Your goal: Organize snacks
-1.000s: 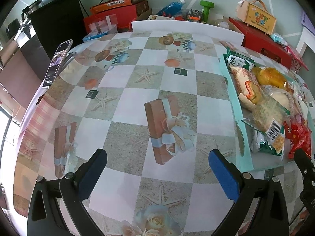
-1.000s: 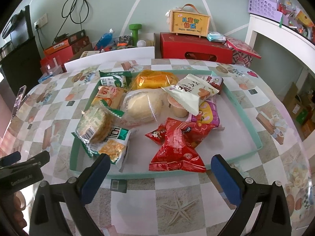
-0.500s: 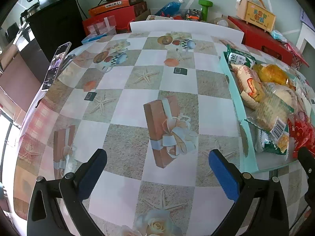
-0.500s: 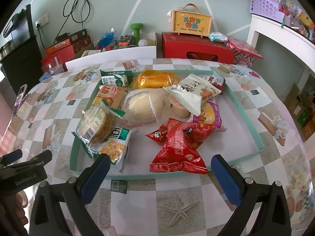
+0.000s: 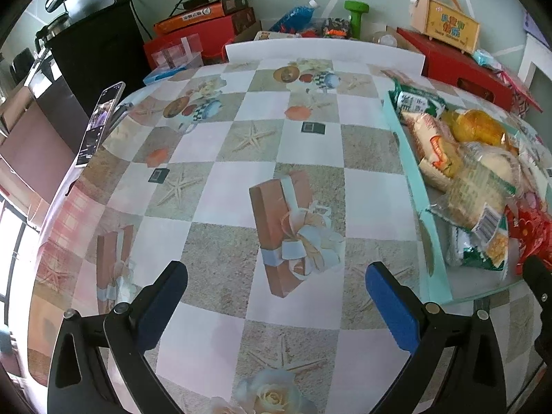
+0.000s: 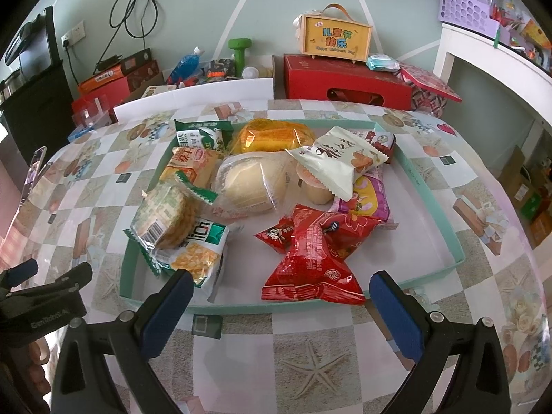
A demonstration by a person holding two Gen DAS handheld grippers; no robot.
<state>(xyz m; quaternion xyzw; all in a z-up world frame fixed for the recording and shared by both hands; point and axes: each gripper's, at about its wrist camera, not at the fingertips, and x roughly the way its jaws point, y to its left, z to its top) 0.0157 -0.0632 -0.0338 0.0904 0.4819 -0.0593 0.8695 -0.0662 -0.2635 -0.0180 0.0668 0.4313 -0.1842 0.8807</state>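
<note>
Left gripper (image 5: 276, 284): jaws spread apart, holding nothing, above the patterned tablecloth (image 5: 241, 145) left of the teal tray (image 5: 419, 214). Right gripper (image 6: 281, 289): jaws spread apart, holding nothing, at the tray's near rim (image 6: 241, 307). The snacks lie piled inside the tray; the red packet (image 6: 315, 258) lies nearest, a green corn-snack bag (image 6: 198, 252) to its left.

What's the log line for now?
left gripper open, empty | right gripper open, empty, facing tray | snacks in tray
</note>
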